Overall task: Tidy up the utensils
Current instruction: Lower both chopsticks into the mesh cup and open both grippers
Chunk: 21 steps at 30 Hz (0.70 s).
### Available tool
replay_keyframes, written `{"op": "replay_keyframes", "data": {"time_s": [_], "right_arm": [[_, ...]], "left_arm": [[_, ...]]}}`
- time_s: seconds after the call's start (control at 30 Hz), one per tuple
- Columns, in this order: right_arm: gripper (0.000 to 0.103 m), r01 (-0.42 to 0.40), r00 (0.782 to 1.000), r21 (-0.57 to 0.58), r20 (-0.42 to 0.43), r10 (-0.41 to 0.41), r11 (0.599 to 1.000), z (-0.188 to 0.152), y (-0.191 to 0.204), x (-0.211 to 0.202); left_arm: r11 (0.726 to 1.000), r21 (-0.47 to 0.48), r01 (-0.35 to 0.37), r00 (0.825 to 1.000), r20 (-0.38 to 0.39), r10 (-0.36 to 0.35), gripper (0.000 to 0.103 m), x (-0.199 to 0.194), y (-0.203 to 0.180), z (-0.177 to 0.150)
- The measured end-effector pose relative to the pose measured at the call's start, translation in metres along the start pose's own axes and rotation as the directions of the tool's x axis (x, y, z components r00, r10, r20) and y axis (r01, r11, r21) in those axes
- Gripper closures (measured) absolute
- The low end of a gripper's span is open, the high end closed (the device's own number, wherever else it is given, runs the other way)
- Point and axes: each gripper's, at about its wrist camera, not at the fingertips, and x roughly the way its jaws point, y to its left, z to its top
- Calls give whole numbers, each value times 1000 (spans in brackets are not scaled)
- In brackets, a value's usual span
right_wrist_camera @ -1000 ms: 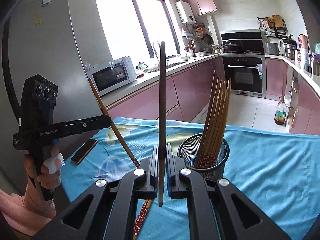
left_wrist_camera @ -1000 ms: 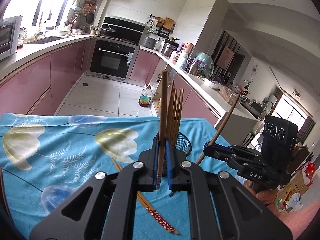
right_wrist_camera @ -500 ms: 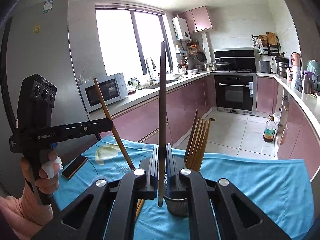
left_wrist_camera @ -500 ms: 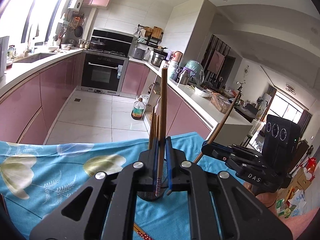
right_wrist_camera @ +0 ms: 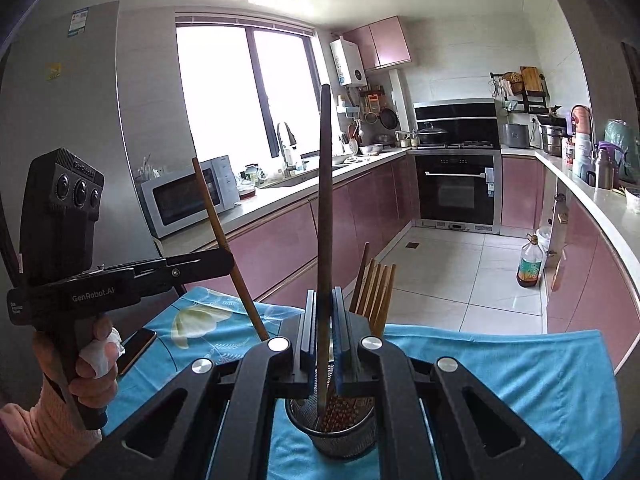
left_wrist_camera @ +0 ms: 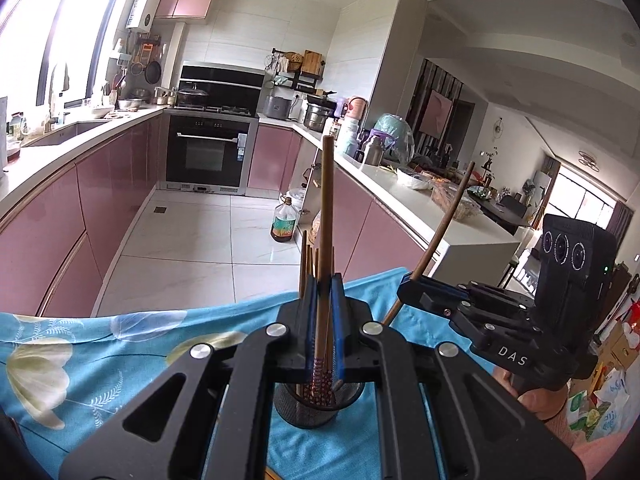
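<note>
— Two chopsticks are up at once, one in each gripper. Why do we carry them upright?

— So each goes into the holder tip-up, like the bunch already in it. On our left, the left gripper is clenched on its chopstick, pads pinching low on the shaft, near the red patterned end. That end hangs just above the holder's mouth in its own view.

— And the phone?

— It lies on the blue cloth at the left, well apart from the holder, so it should not bother us.

— Next, the middle.

— The holder stands on the cloth with the bunch leaning to its far right side. That leaves open room on the near left of the rim, which we judge the better entry.

— And on the right?

— The right gripper is clamped shut on the darker chopstick, held nearly vertical, its lower end dipping at the holder's rim; we cannot tell whether it touches the mesh.

— Any squeeze?

— The two grippers sit close side by side over one small opening. We would lower one at a time. The cloth's far edge runs just behind the holder, with bare floor beyond it.
</note>
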Motion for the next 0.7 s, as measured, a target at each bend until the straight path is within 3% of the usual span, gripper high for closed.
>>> {"op": "replay_keyframes", "data": {"time_s": [0.7], "right_arm": [[97, 33, 987, 16, -161, -30, 999, -32, -12, 43]], "left_arm": [[996, 48, -75, 981, -175, 82, 96, 72, 15, -28]]}}
